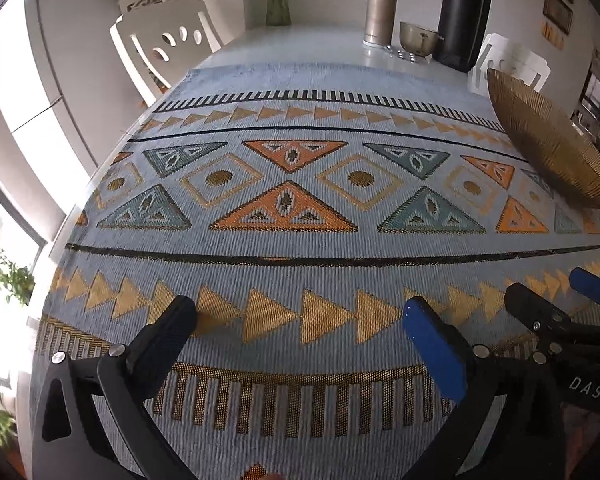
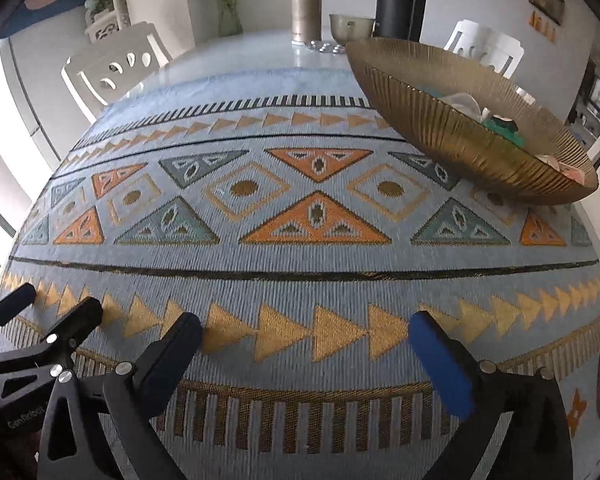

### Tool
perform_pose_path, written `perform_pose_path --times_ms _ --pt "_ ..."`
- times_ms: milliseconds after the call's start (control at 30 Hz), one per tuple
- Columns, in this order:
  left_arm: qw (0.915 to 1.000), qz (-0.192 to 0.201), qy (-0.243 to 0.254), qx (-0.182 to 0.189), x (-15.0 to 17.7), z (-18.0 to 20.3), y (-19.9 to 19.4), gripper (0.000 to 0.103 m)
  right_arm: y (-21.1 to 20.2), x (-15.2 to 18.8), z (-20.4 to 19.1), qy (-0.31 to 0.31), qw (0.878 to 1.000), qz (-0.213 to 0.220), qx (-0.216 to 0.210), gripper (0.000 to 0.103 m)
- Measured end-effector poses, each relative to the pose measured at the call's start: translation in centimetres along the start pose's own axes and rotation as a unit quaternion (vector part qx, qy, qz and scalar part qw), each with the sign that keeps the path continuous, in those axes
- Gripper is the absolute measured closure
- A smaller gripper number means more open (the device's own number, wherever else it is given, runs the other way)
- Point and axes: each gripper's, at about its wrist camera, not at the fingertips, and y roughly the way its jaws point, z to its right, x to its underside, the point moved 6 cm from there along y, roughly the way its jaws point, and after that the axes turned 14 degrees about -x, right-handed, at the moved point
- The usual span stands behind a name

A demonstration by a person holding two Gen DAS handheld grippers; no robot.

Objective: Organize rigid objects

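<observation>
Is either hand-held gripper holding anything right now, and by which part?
Nothing is held. The left hand-held gripper and the right hand-held gripper are both open over the mat, with nothing between the fingers.

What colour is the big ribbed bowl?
Gold. The ribbed bowl shows best in the right wrist view.

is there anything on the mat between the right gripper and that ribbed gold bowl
Nothing visible. The open right gripper sits low over the patterned blue woven mat, and only bare mat lies between it and the ribbed gold bowl at the far right. The open left gripper is off to the side.
</observation>
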Motion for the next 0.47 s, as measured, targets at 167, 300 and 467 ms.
perform_pose_path --times_ms 167,300,467 --pt "1.0000 0.000 0.000 0.000 -0.01 0.07 -0.04 0.000 0.02 0.29 -0.04 -0.004 1.000 0.008 0.006 0.000" --pt "1.0000 -0.001 -0.001 0.002 0.01 0.15 0.02 0.000 -0.20 0.30 -0.07 -0.011 1.000 0.022 0.002 0.000" --pt "1.0000 -0.001 -0.001 0.002 0.01 -0.01 0.04 0.000 -0.17 0.38 -0.19 -0.011 1.000 0.022 0.002 0.000"
